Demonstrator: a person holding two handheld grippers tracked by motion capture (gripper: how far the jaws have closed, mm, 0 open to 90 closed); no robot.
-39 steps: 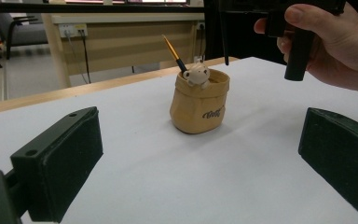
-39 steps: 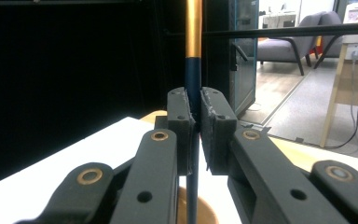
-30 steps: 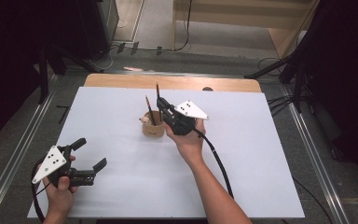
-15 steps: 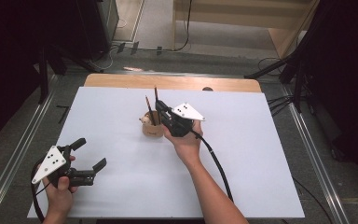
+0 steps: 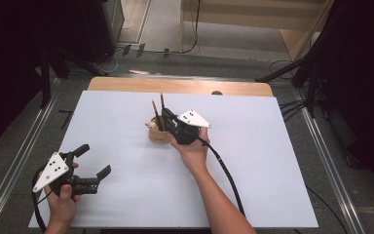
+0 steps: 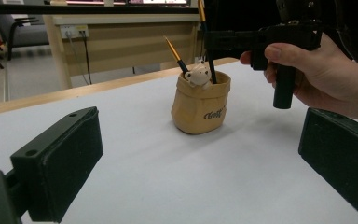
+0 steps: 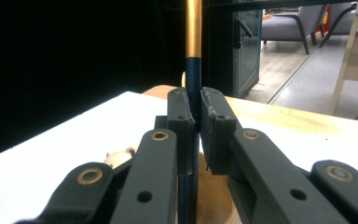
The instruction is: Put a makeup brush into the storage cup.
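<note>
- a white table [image 5: 126, 126] with a wooden strip along its far edge stands on a dim workshop floor, cables trailing beyond it; near the table's middle sits a small tan pen pot [image 6: 199, 109] with a little white bear [image 6: 197, 74] at its rim
- the right gripper [image 5: 169, 120] reaches over the pot, its jaws pinched tight on a dark brush with a gold handle [image 7: 193, 70]; the brush stands upright, its lower end inside the pot
- a second brush [image 6: 176, 55] leans in the pot just beside the held one, tilted away from it
- the left gripper [image 5: 93, 163] rests near the table's front left corner, well apart from the pot, jaws spread wide with nothing between them
- judged from this, the step in hand is seating the brush in the pot or lifting it out; either way, keep the shaft vertical and move straight along its own line, so it neither tips the light pot nor knocks the leaning brush; if the pot starts to shift, the idle left gripper could steady it
</note>
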